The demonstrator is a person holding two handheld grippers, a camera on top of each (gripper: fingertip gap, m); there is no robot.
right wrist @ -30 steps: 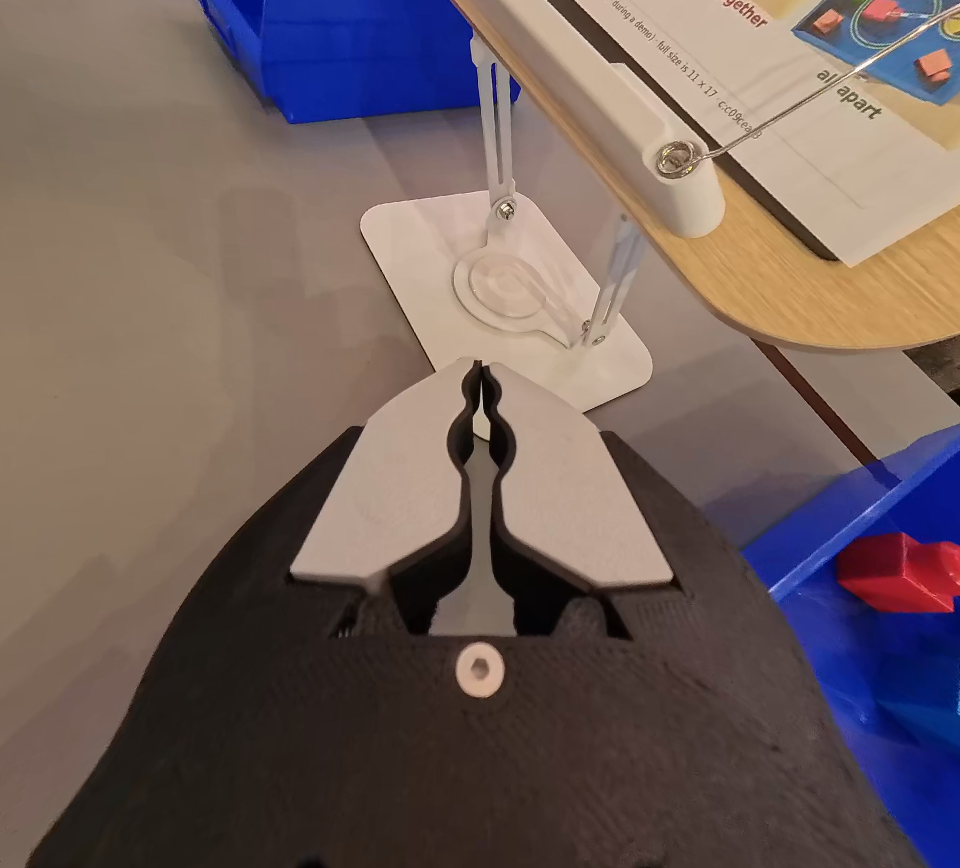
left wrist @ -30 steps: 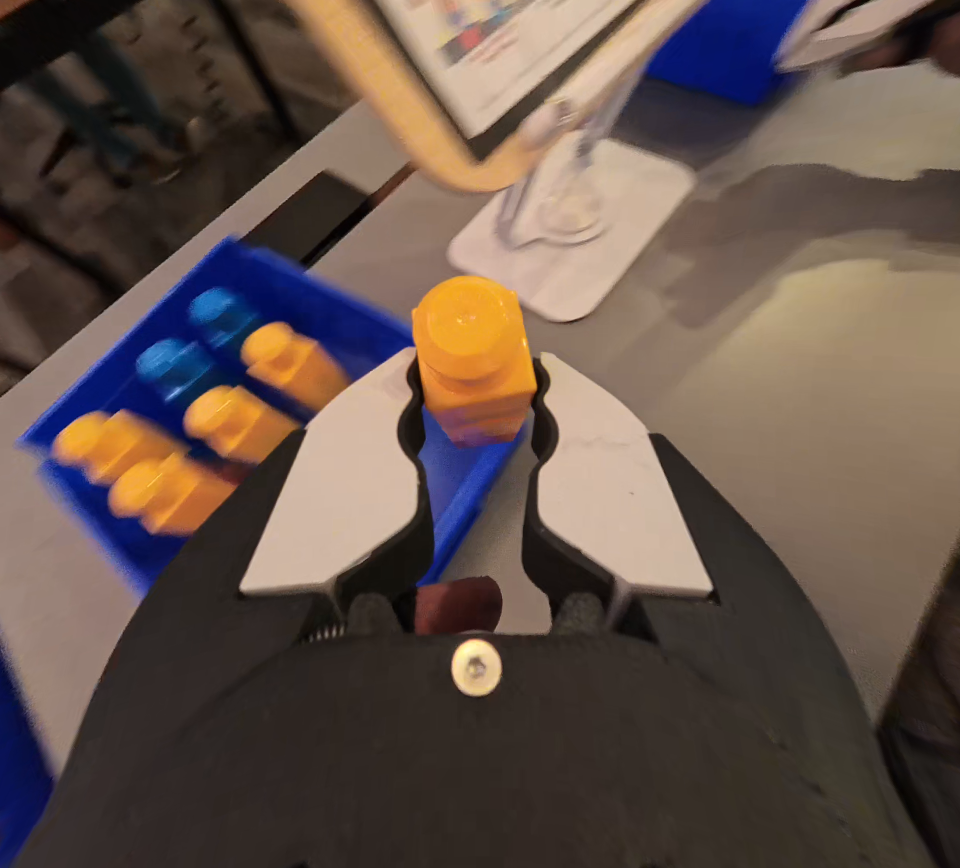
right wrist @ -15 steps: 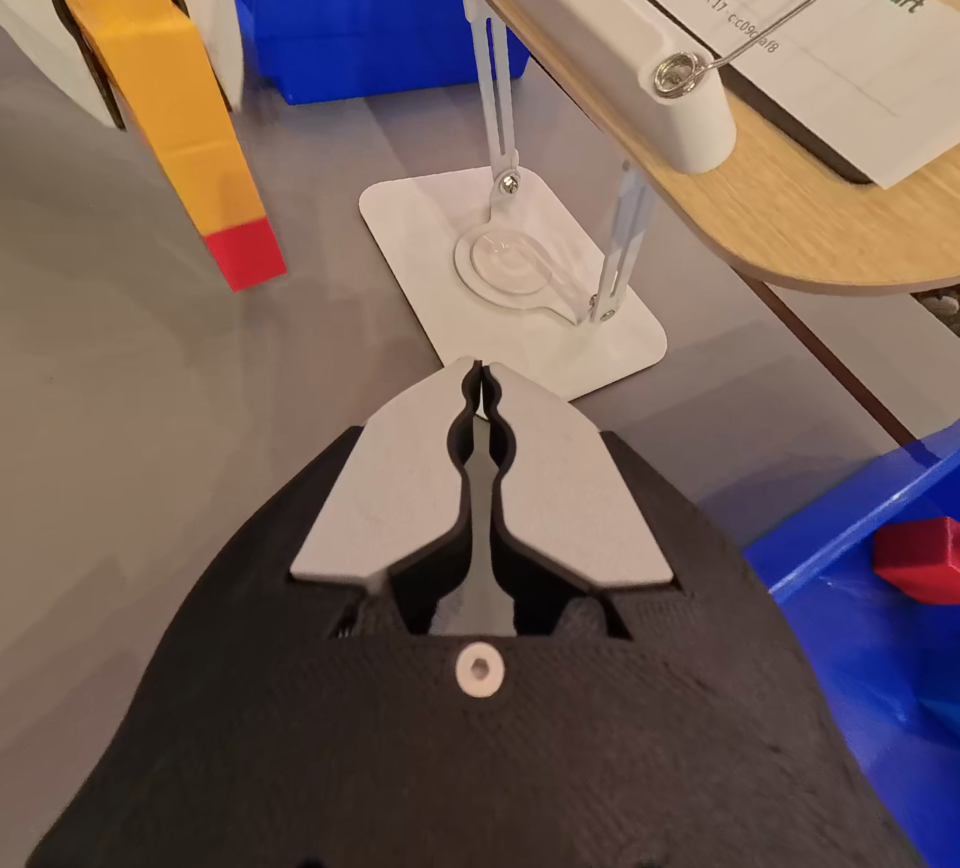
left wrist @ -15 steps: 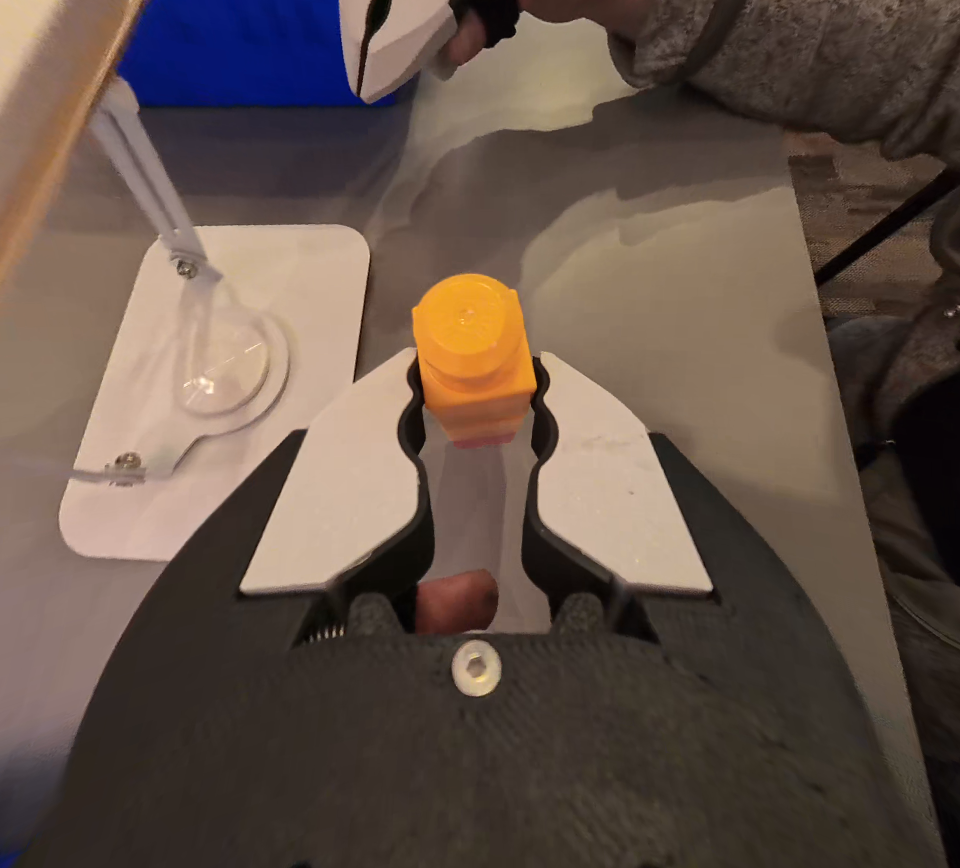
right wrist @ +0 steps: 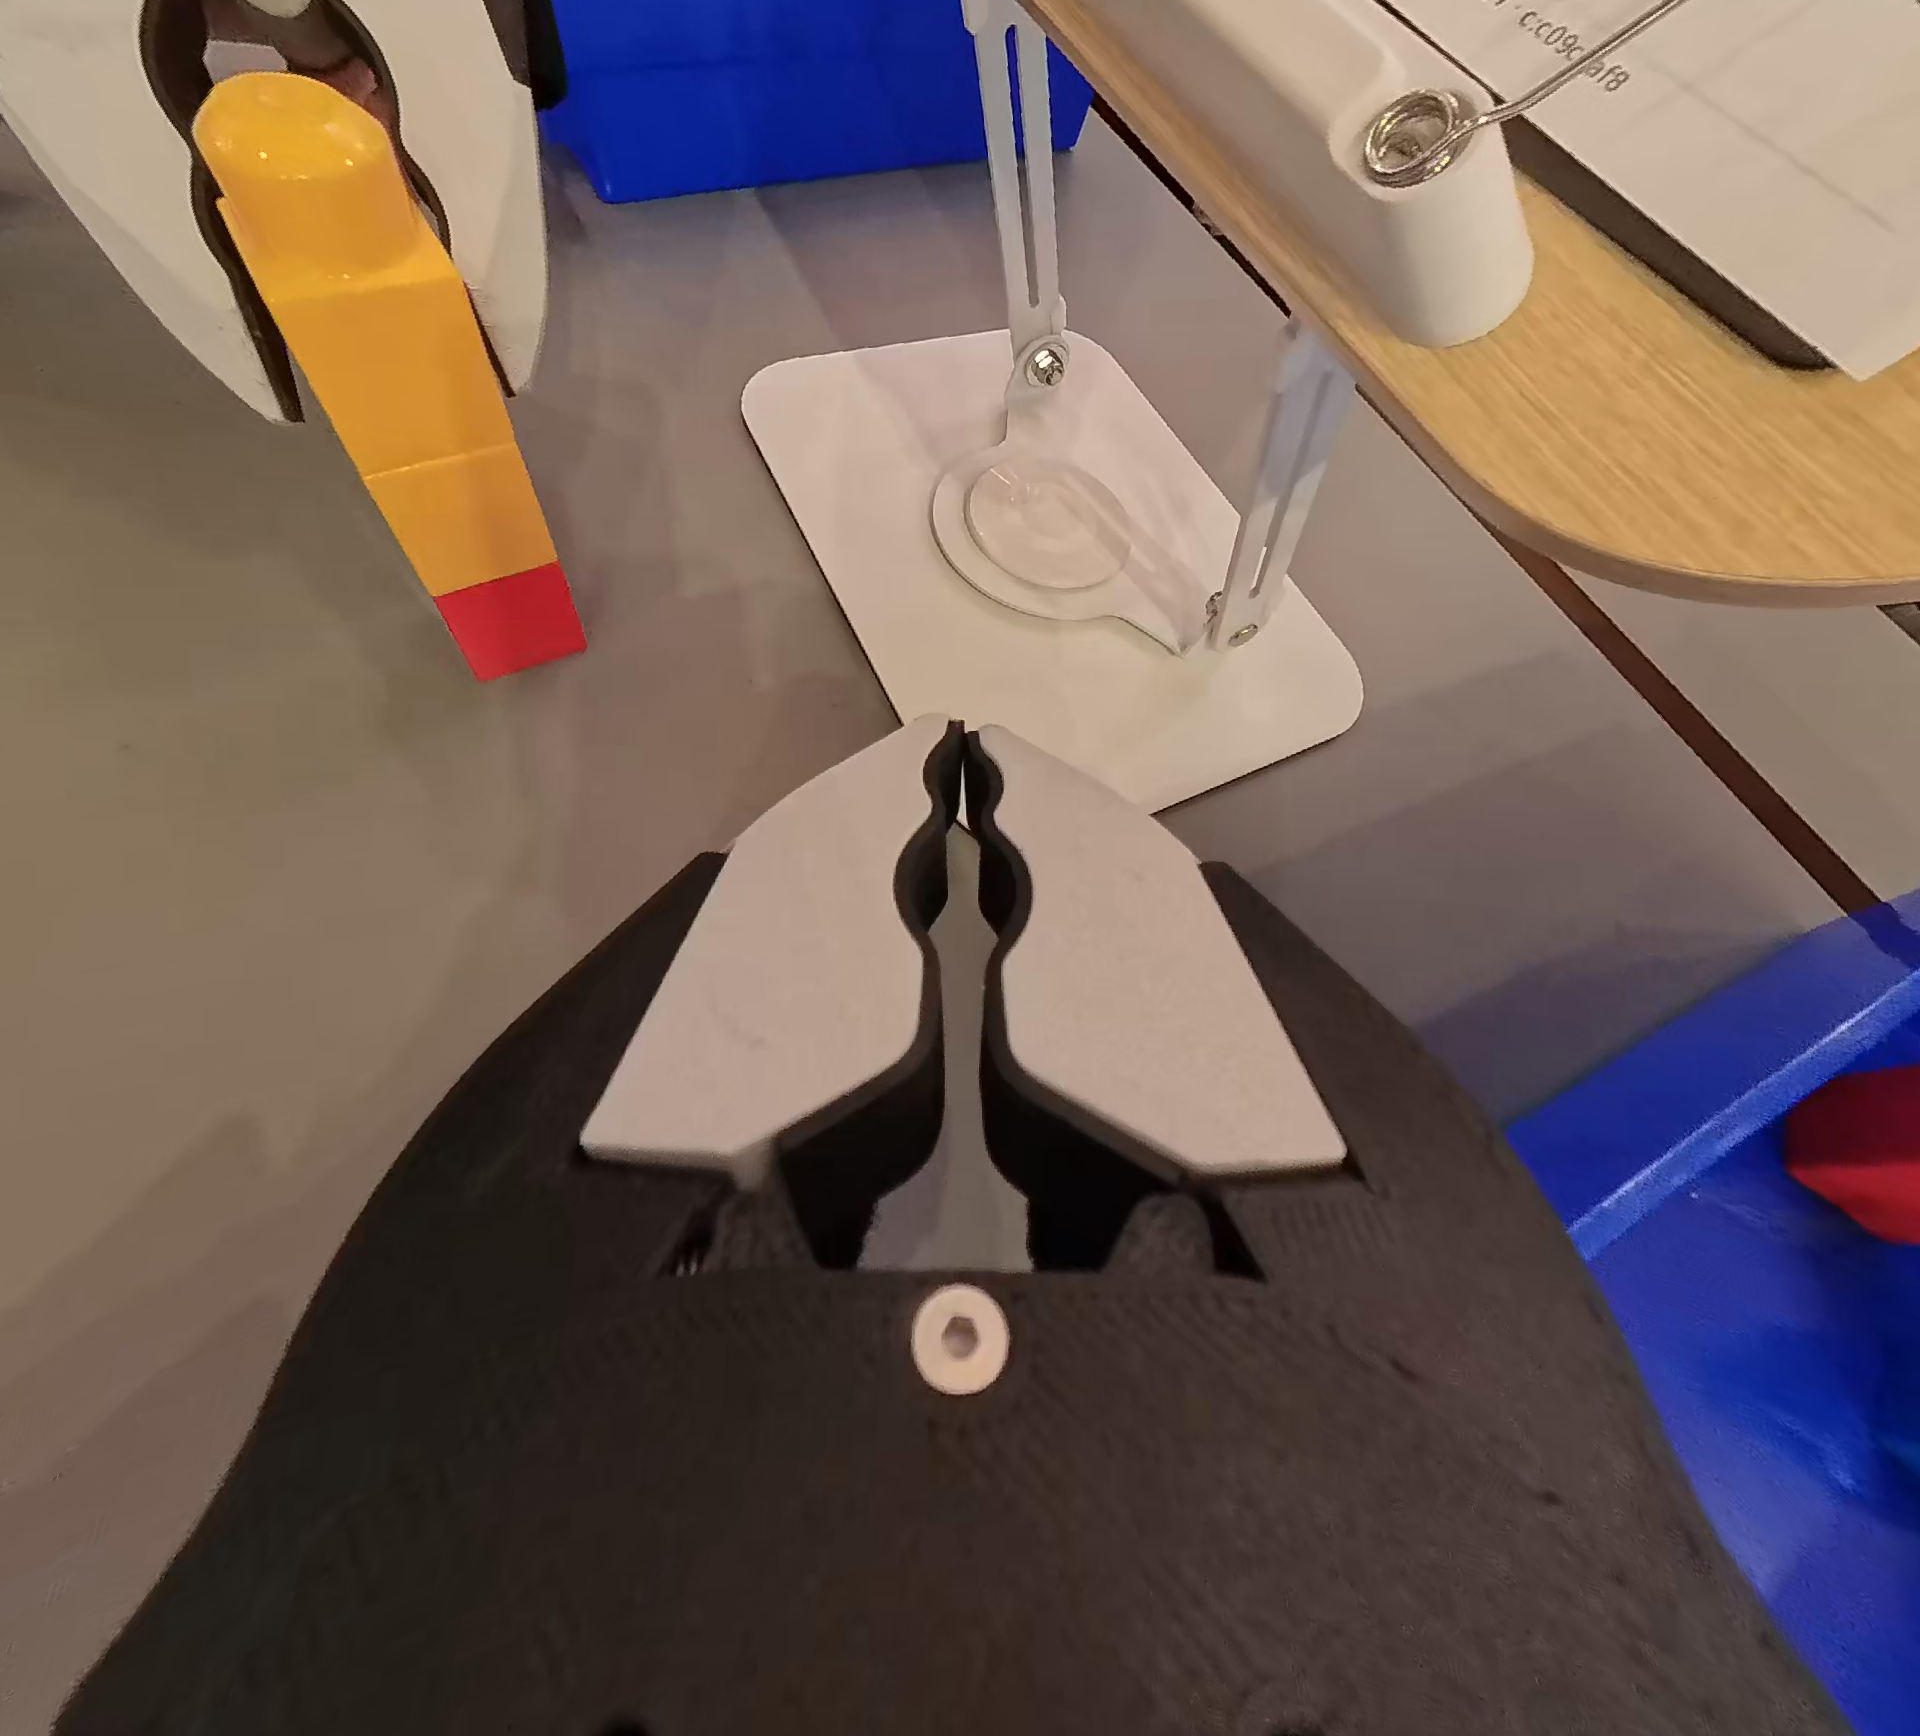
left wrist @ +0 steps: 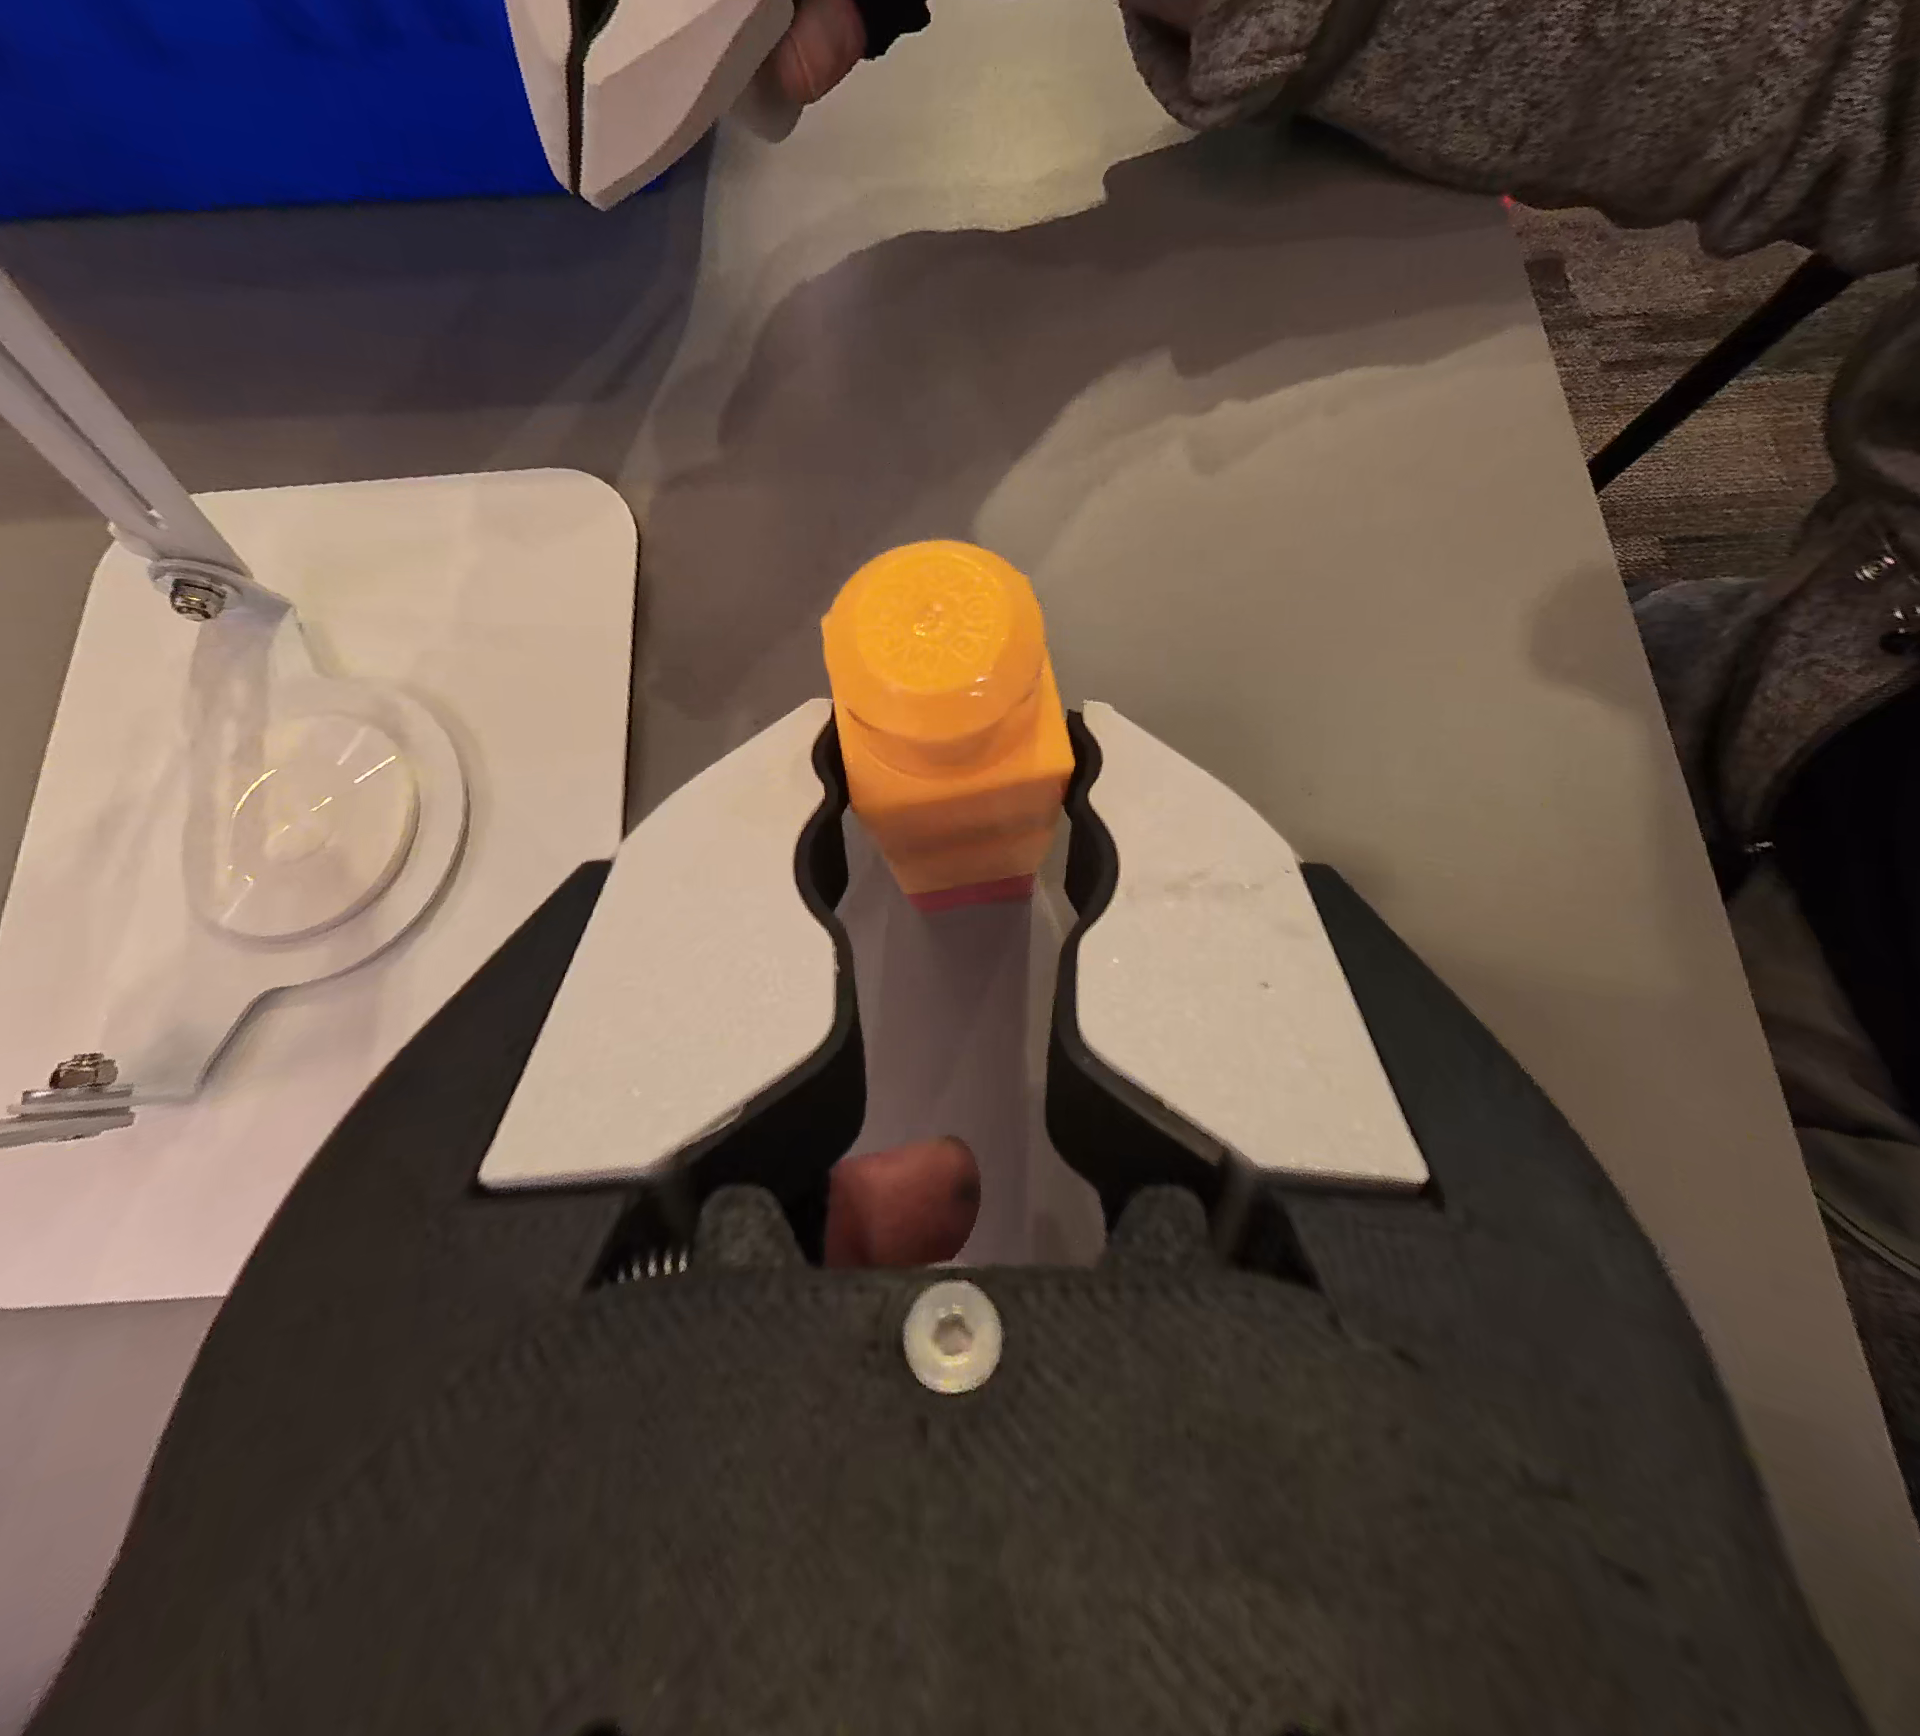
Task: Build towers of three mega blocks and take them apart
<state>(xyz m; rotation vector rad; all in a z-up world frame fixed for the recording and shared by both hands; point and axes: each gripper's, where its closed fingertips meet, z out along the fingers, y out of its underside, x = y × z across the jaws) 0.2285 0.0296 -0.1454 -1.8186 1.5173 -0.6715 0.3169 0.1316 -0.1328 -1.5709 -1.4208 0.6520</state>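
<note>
1. Because the tower [right wrist: 384, 377] is three blocks pressed end to end, two orange above one red, the left gripper [left wrist: 951, 751] clamps it by the top orange block, pads tight on both flanks, so the lower two hang free.
2. At centre in the left view, only the stud and a sliver of red show; upper left in the right view, the whole tower slants down, its red foot at or just above the table [right wrist: 260, 803], which I cannot tell.
3. Gripping high probably leaves the red block clear for pulling apart.
4. Lower centre of its own view, the right gripper [right wrist: 961, 741] has its jaws together on nothing, near the stand [right wrist: 1195, 720], likely waiting its turn.
5. Blue bins [right wrist: 790, 76] sit behind, at top.
</note>
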